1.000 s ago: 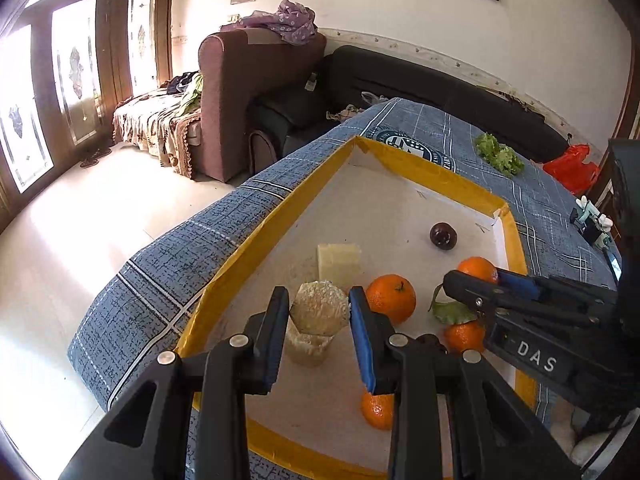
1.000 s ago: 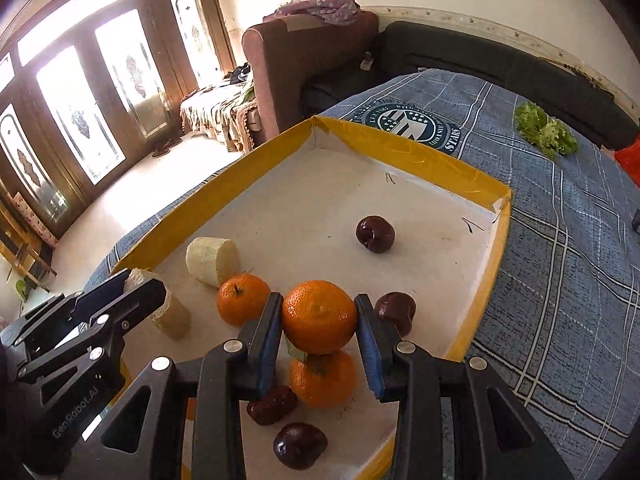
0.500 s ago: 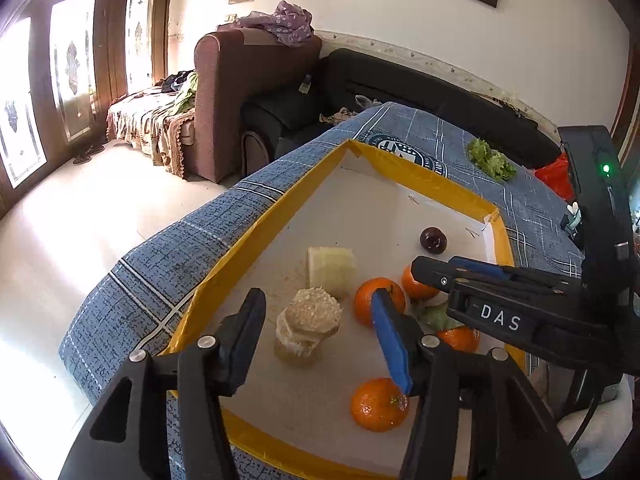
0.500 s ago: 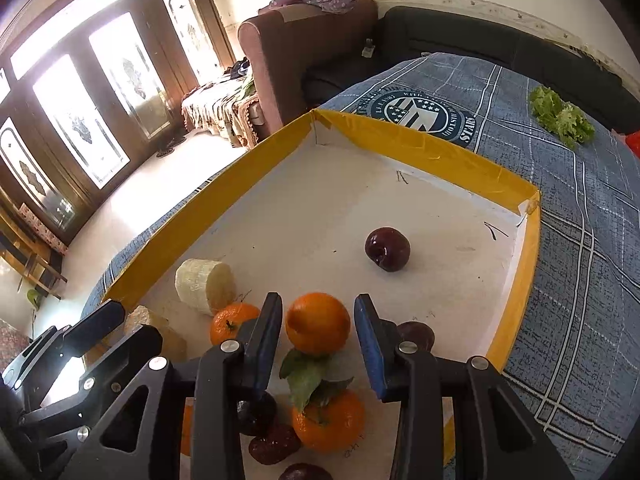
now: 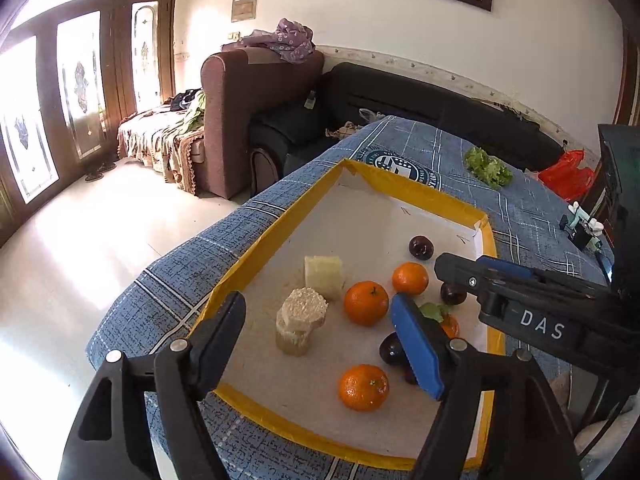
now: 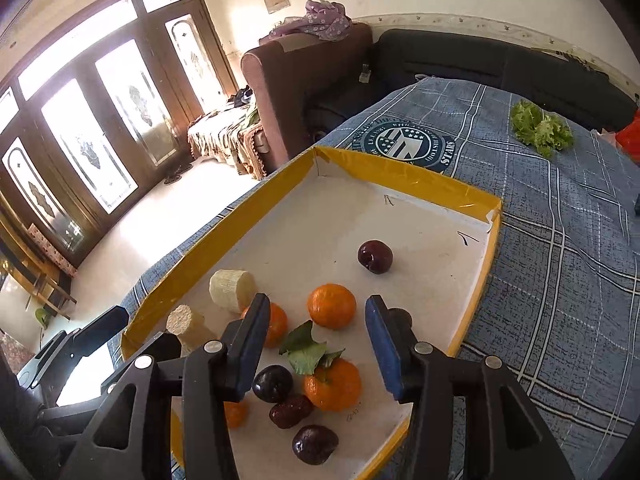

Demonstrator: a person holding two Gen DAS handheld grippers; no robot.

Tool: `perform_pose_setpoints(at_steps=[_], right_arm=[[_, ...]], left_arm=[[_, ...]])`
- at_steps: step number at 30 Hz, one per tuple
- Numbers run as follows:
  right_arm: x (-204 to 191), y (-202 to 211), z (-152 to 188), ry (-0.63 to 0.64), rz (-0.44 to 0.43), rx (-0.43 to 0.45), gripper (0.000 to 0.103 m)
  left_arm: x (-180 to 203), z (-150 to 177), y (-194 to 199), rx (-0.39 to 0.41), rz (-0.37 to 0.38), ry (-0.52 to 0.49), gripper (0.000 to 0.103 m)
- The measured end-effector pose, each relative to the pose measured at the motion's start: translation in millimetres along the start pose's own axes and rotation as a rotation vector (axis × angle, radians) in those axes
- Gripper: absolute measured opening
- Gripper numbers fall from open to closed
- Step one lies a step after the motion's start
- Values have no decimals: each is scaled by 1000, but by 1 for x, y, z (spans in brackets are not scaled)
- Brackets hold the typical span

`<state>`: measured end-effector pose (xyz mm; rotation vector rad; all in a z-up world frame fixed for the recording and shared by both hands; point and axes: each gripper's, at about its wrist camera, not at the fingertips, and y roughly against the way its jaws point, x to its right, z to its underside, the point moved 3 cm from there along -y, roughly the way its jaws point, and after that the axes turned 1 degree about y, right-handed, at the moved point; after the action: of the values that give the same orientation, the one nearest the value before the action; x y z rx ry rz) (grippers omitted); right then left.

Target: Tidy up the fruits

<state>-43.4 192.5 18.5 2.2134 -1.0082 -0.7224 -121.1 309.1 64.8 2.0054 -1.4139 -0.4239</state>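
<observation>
Tray (image 5: 280,236): white floor, yellow rim, set on a blue checked cloth (image 6: 560,240).

Left gripper (image 5: 320,336): jaws opening, nothing between the pads. Two stacked pale corn pieces (image 5: 298,322) stood on the tray floor just beyond its tips, at about 11 o'clock from the gap, free of both pads. A third pale piece (image 5: 324,271) lay beyond them at 12 o'clock.

Right gripper (image 6: 316,344): jaws opening, empty. One orange (image 6: 331,305) sat on the tray just past the gap at 12 o'clock, apart from both fingers. A leafy orange (image 6: 334,384) lay under the gap, near 6 o'clock from the first.

Other fruit: an orange (image 6: 276,324) partly behind the right gripper's left finger; a small orange (image 5: 363,387) near the tray's near rim; dark plums (image 6: 272,383) clustered at the near right corner; a lone plum (image 6: 375,256) at 1 o'clock from the central orange.

Step in hand, as judged: release. Both tools appeared to be letting go of a piece set among its own kind.

Next move, as judged: clear the fingers without nudging the stacked corn, which looked easy to topple, then fetch the lone plum toward the plum cluster. It is round and may roll.
</observation>
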Motion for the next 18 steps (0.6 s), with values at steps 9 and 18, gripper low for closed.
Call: perform_pose_setpoints(at_steps=[9, 18], right_arm=[[11, 46, 19, -23, -7, 74, 60], [35, 92, 46, -43, 31, 139, 66]], left_arm=[[25, 4, 43, 74, -25, -61, 81], [56, 8, 83, 166, -45, -112, 88]])
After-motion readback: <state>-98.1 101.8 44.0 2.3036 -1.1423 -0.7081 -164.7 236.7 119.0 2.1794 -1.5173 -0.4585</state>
